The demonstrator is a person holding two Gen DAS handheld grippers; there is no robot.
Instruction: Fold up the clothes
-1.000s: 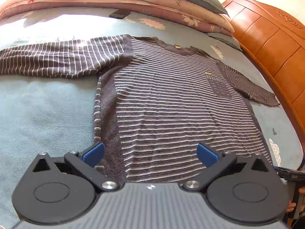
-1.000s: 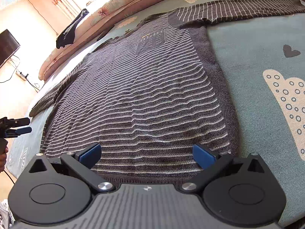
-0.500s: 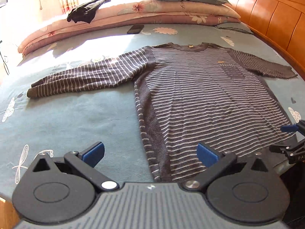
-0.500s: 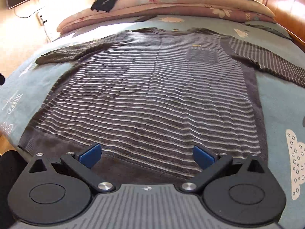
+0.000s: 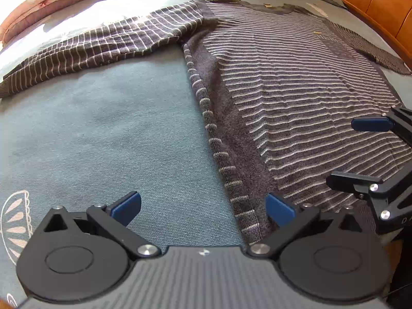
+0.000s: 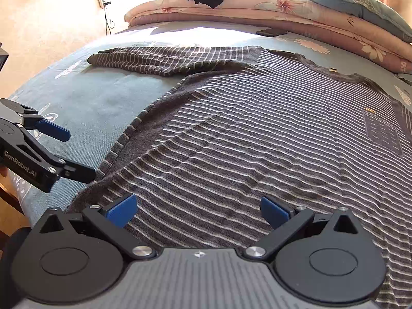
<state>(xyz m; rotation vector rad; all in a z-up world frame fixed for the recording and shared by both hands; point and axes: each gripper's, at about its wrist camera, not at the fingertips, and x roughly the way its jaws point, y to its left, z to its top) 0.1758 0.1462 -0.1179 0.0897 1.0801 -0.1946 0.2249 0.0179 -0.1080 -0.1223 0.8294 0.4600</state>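
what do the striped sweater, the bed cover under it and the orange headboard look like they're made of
The dark grey striped sweater looks like a soft knit, maybe wool or a blend: ribbed side edge, fuzzy matte surface. The blue-green bed cover looks like woven cotton-like cloth, matte with a fine weave and printed motifs. The orange headboard looks like varnished wood: glossy panels with highlights.

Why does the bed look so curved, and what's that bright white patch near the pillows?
Left wrist view: fisheye lens bows the bed sheet and striped sweater. Right wrist view: direct sunlight overexposes the sheet beside the folded quilt.
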